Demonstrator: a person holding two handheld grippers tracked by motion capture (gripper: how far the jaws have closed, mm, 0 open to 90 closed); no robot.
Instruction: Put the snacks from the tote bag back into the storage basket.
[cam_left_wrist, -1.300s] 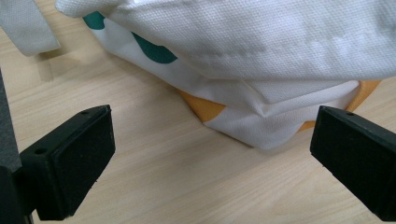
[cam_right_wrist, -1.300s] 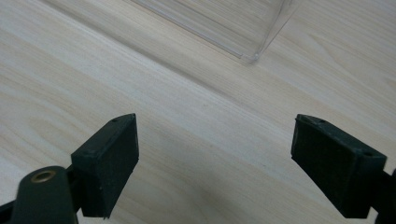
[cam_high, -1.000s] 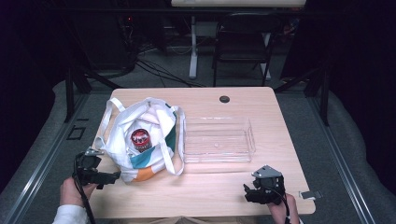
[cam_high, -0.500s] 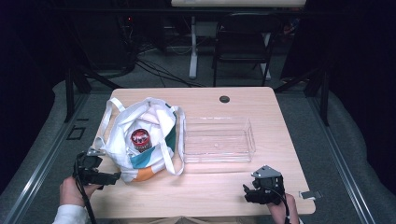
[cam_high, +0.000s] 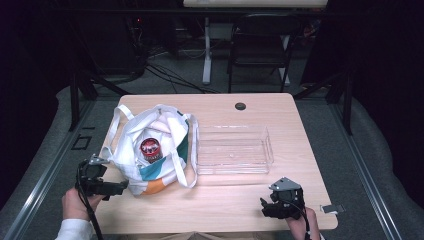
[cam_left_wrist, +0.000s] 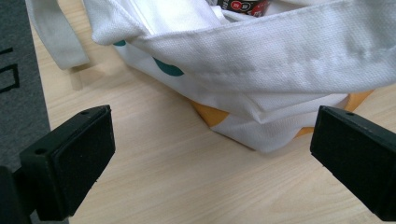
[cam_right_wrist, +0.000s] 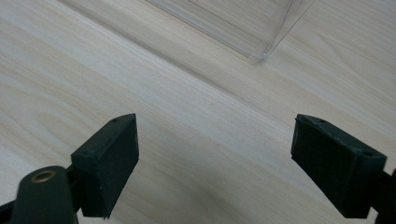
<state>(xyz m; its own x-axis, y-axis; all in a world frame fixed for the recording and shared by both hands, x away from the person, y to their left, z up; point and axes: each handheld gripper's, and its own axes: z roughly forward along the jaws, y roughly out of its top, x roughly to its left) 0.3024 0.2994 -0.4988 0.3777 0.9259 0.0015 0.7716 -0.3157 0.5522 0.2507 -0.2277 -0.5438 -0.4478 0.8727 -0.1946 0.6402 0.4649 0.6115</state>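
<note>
Spanning most of the high view, the wooden table (cam_high: 225, 210) carries everything. A white tote bag (cam_high: 150, 150) with teal and orange patches sits toward the left edge, its mouth open upward, with a red-lidded can (cam_high: 150, 148) standing inside. Just beside the bag's right side, near the middle of the table, lies a clear plastic tray (cam_high: 232, 150). At the near left corner the left gripper (cam_left_wrist: 210, 144) points at the bag's lower fold, its jaws having just been opening and now spread wide with nothing clamped. At the near right corner the right gripper (cam_right_wrist: 215, 163) hovers over bare wood, jaws apart, near the tray's corner.
</note>
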